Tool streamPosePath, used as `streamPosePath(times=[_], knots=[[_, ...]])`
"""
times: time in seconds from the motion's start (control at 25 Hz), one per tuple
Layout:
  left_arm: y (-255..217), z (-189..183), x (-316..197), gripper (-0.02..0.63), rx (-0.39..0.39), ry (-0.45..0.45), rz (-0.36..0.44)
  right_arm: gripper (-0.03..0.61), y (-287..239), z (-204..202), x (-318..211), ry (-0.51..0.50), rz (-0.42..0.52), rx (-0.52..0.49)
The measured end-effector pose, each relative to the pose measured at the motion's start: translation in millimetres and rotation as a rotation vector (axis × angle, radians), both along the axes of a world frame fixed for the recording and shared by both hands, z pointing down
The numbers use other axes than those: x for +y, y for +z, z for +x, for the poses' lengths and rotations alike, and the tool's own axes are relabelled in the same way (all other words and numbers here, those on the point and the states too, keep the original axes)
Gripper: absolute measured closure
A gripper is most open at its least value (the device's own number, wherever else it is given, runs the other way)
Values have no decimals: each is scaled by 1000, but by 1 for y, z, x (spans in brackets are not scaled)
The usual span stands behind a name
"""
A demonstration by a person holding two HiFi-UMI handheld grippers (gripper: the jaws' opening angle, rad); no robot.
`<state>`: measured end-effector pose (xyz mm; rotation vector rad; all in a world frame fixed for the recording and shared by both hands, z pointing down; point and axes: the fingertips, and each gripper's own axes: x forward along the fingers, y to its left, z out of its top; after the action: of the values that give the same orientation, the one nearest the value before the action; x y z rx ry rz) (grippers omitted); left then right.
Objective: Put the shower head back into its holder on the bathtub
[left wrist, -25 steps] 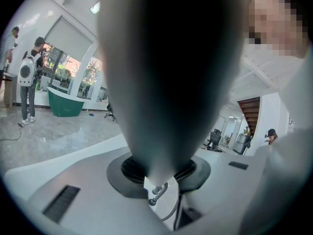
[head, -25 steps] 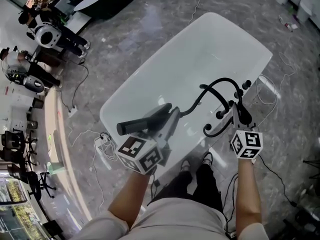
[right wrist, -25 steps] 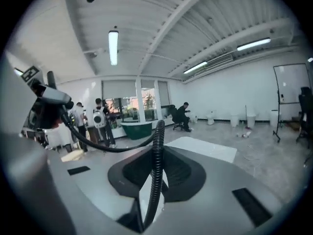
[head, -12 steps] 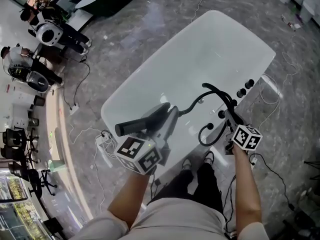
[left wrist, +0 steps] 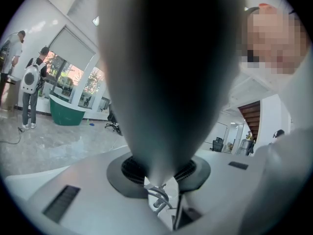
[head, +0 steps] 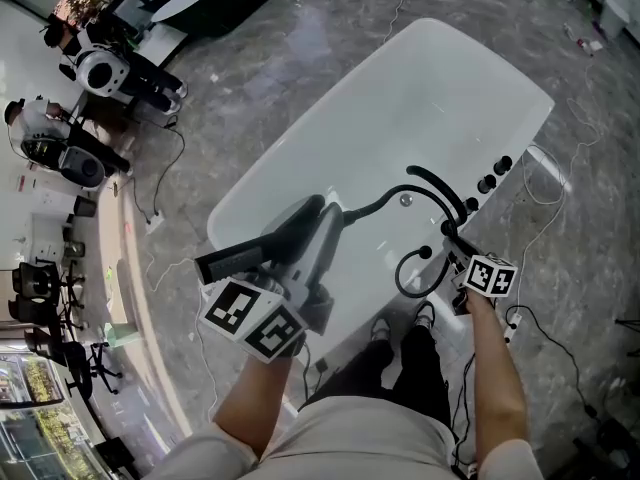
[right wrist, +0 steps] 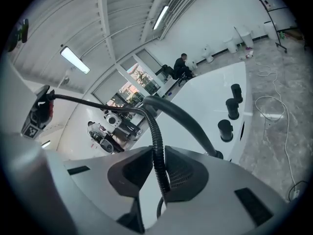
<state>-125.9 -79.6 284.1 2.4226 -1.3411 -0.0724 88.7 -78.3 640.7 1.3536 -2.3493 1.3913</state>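
The dark shower head (head: 262,246) hangs over the white bathtub (head: 400,98), and my left gripper (head: 315,238) is shut on it. In the left gripper view its handle (left wrist: 171,72) fills the middle, clamped between the jaws of the left gripper (left wrist: 159,180). The black hose (head: 408,268) runs from it and loops near the tub's near rim. My right gripper (head: 455,253) is shut on that hose (right wrist: 156,146) low beside the rim, the hose pinched between the pads of the right gripper (right wrist: 157,175). The curved black faucet spout (head: 438,190) rises just beyond.
Three black knobs (right wrist: 230,109) stand in a row on the tub rim right of the spout (right wrist: 183,116). White cables (head: 545,183) lie on the marble floor at the right. Machines and people (head: 90,73) stand far left.
My right gripper has sunk with the hose from above the spout to the tub rim and has rolled. My left gripper has lifted the shower head and drifted left.
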Motion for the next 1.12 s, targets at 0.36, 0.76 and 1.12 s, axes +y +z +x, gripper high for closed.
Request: streamPosePath(times=[0.36, 0.76, 1.12], knots=[[-21, 13, -9, 512, 68, 38, -25, 512, 60, -16, 40, -75, -108, 61], [-50, 20, -10, 512, 66, 66, 19, 458, 119, -22, 59, -122, -190, 142], [-75, 27, -2, 512, 76, 93, 67, 422, 172, -36, 69, -188, -221, 285]])
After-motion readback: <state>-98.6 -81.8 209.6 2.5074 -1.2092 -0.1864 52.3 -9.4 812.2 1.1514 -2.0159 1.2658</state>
